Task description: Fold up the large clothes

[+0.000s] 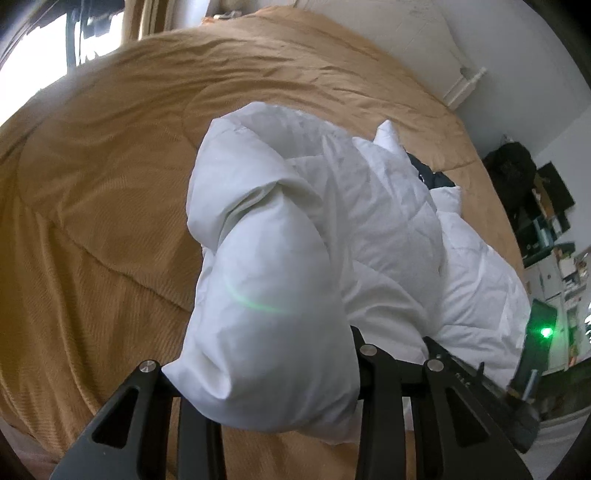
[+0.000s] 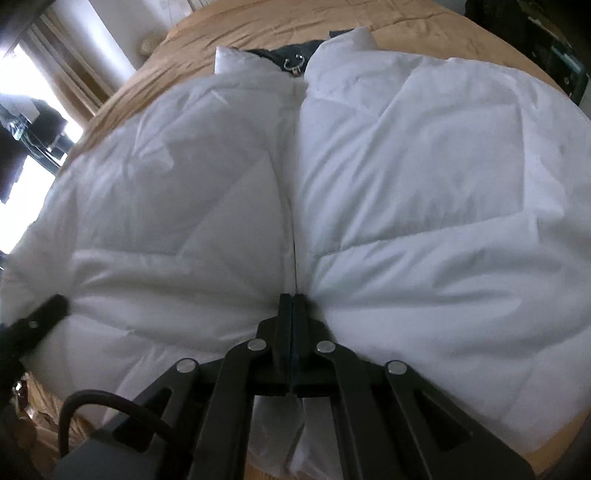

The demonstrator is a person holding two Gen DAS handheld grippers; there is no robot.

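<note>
A white puffer jacket lies front-up on the tan bedspread, its zipper line running down the middle and a dark collar lining at the far end. My right gripper is shut on the jacket's hem at the zipper. My left gripper is shut on a puffy white sleeve and holds it lifted above the bed; its fingertips are hidden by the fabric. The left gripper's arm also shows at the left edge of the right wrist view.
The tan bedspread covers the whole bed. A window with curtains is at the far left. Dark shelves with clutter stand to the right of the bed. A white wall and radiator are behind.
</note>
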